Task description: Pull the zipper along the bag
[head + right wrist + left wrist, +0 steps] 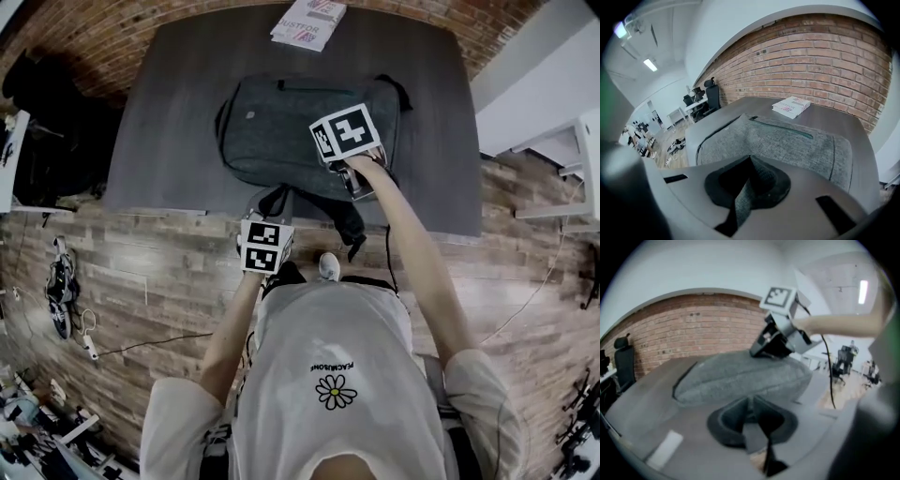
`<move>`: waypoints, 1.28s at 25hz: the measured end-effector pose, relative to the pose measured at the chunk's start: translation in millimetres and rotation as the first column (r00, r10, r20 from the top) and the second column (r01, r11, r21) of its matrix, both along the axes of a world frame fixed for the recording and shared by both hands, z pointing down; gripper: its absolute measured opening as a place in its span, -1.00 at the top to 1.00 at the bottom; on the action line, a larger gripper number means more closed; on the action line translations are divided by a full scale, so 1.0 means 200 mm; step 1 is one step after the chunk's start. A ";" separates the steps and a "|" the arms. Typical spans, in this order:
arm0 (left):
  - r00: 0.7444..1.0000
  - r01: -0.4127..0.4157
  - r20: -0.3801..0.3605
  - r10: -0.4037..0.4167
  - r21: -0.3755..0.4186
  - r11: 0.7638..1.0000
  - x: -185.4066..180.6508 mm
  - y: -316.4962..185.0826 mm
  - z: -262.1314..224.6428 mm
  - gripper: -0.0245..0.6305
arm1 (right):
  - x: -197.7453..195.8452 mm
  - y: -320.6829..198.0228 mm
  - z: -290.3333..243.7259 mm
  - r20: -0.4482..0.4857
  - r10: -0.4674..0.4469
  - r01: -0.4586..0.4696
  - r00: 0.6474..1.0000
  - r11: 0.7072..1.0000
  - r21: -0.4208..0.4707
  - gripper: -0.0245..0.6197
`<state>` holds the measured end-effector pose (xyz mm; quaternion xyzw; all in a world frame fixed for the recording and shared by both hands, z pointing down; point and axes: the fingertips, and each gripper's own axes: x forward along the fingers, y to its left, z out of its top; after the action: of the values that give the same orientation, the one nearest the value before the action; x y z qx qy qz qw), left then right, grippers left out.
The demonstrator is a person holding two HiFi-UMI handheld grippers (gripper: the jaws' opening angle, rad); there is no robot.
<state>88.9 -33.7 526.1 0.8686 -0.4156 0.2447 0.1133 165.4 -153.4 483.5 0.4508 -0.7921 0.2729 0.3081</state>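
- Table [169, 112]: dark grey top in front of a brick wall, with the person standing at its near edge.
- Left gripper [751, 401]: hangs at the near edge of the table, just short of the bag and not touching it. Its jaws stand a crack apart with nothing between them, so only tabletop and floor show through the slit.
- Bag [281, 131]: grey backpack lying flat in the middle of the table. A dark strap [342, 220] trails off the near edge.
- Pocket zipper [783, 127]: a thin line across the bag's upper face that looks closed along the length I can see. A darker seam runs along the bag's side. I cannot pick out a slider or pull tab on either.
- Booklet [307, 23]: lies at the far edge of the table, well apart from the bag and not part of the job.
- Right gripper [750, 161]: sits down on the bag's near right corner with its jaws together, pinching a fold of the grey fabric. No tab shows in the grip.
- Step in hand, my reading: the right side is anchoring the bag while the left is free, so no pull is under way.
- Next move, my reading: the left gripper has to find the slider tab, close on it squarely, and draw it along the zipper track. The right should keep the fabric taut so the bag does not drag across the table.
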 end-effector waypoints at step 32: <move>0.971 0.076 -0.232 0.054 0.517 0.852 -0.16 -0.62 -1.13 0.93 | 0.11 0.31 -0.86 0.283 0.346 -0.440 0.895 0.580 0.685 0.92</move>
<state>57.8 -156.8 299.4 0.8872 -0.4546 0.0161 -0.0765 186.9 -92.4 311.9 0.6828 -0.7302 0.0192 -0.0149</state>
